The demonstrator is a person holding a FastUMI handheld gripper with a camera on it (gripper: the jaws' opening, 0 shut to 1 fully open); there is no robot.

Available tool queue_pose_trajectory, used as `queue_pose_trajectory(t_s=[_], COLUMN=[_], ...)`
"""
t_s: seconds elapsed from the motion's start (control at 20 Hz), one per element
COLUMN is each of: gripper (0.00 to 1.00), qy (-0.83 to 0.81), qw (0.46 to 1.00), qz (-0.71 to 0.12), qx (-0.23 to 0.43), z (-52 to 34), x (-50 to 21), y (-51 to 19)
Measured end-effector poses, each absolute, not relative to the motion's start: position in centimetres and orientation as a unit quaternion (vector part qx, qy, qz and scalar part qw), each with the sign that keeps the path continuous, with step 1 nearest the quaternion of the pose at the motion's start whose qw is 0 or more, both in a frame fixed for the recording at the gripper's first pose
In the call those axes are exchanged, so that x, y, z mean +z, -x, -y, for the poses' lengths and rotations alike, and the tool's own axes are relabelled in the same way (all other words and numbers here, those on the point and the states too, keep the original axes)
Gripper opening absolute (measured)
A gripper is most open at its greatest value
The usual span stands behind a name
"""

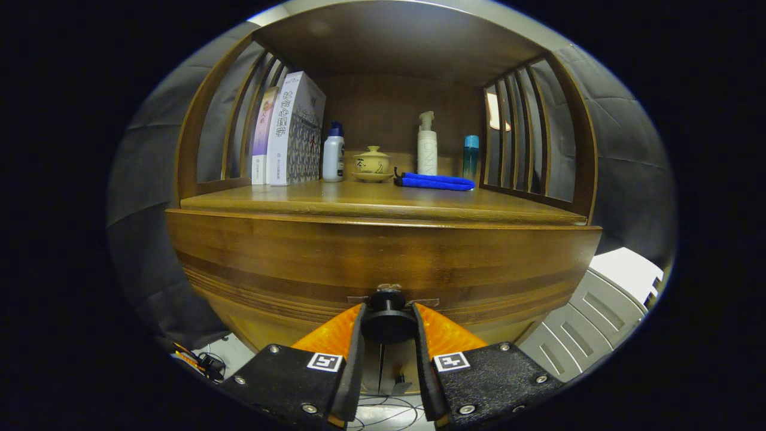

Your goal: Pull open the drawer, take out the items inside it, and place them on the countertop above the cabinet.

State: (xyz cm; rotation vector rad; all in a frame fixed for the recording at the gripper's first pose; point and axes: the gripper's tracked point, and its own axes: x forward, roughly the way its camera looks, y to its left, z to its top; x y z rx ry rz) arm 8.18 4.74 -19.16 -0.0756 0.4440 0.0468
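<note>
The wooden drawer front [383,257] of the cabinet stands close ahead of me, under the countertop [383,202]. Its round black knob [389,323] sits between my two orange fingers. My gripper [388,320] is shut on the knob, with a pad against each side of it. I cannot see the inside of the drawer or anything in it.
On the countertop, near the back wall, stand two books [290,134], a white bottle [333,154], a lidded yellow cup on a saucer [372,163], a white spray bottle [426,146] and a teal bottle [471,154]. A rolled blue cloth [435,181] lies before them. Slatted side panels [526,131] flank the shelf. A white crate [598,311] stands low at the right.
</note>
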Motion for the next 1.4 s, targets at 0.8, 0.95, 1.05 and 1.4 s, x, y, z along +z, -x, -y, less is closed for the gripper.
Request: queue_pose_trajectory(t_s=[0.8, 0.95, 1.05, 1.4], gripper=[0.41, 0.41, 0.41, 0.41], qy=[0.053, 0.054, 0.054, 0.055], qw=[0.975, 0.975, 0.975, 0.975], qz=[-0.217, -0.216, -0.216, -0.215], qx=[0.015, 0.013, 0.012, 0.003], z=[-4.7, -4.6, -4.6, -4.0], x=[-18.3, -18.1, -18.0, -17.5], y=[-3.9, -2.7, -2.0, 0.4])
